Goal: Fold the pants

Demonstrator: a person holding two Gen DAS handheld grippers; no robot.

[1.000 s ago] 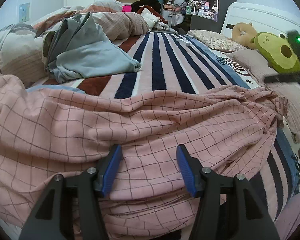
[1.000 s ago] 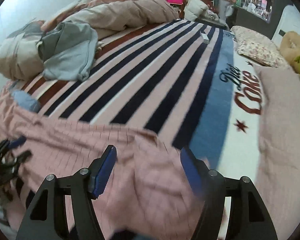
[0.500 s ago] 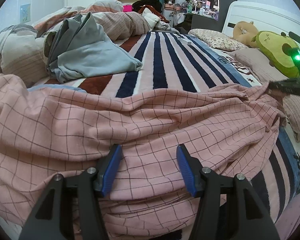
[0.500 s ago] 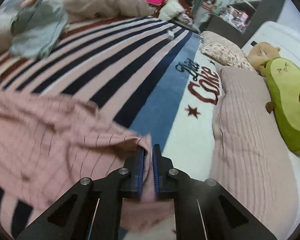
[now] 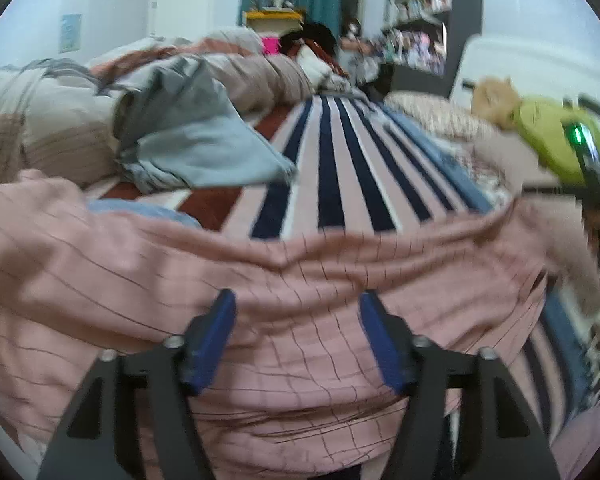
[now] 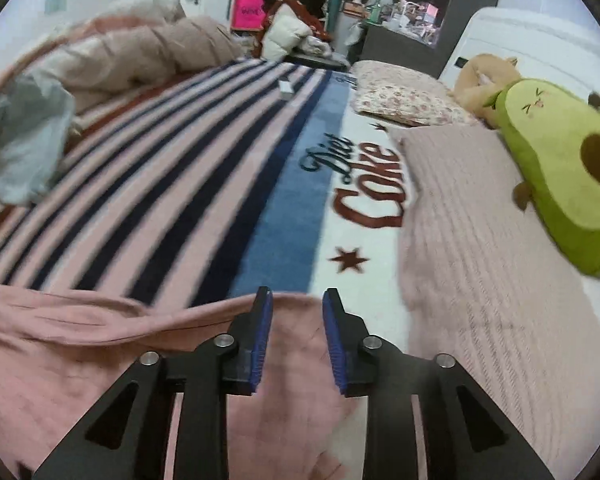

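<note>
Pink checked pants (image 5: 300,320) lie bunched across the near end of a bed, over a striped Diet Coke blanket (image 6: 204,184), as a person works them with a two-finger tool in each hand.

The right tool (image 6: 296,332), clamped tight on the pants' far edge half a second ago, now stands with its blue pads parted, a gap showing between them and the pink cloth lying beneath and slightly behind them. It appears to have let the edge go. In the left wrist view the same tool, marked by a green light, sits at the right-hand end of the fabric, whose upper hem now runs in a taut, shallow line rather than in loose ripples.

The left tool (image 5: 296,344) remains wide apart over the middle of the pants, gripping nothing; its view is blurred and has tipped upward since a moment ago.

The release suggests the pull to stretch out one end is finished. The garment is straighter but not yet folded, and both tools will probably need fresh holds.

A crumpled grey garment (image 5: 196,140), a heaped duvet and an avocado plush (image 6: 560,172) lie well apart from the work.
</note>
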